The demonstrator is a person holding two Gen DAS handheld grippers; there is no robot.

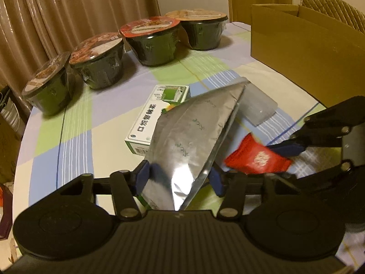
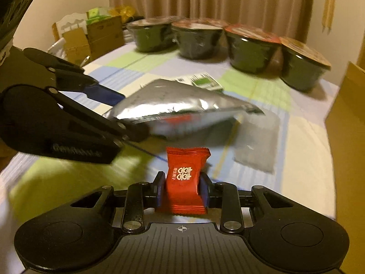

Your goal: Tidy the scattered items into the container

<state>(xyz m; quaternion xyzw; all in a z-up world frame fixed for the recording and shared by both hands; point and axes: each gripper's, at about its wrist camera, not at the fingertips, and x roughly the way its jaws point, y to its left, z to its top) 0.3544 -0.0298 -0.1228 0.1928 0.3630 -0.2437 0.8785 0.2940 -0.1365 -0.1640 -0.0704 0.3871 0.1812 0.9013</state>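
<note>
The left hand-held gripper point(image 1: 180, 178) clamps a crinkled, shiny silver foil pouch point(image 1: 191, 134), triangular in outline and printed with small marks, lifted above the bench point(image 1: 75, 123) and its checked cloth. The right hand-held gripper point(image 2: 182, 189) pinches a small red candy packet point(image 2: 186, 178) with crimped ends and white characters. Beyond the pouch lie a green-and-white carton point(image 1: 157, 111) and a frosted translucent sachet point(image 1: 257, 105). The open cardboard box point(image 1: 303, 45) stands behind the sachet, beside four film-wrapped dark noodle bowls point(image 1: 150, 43).
</note>
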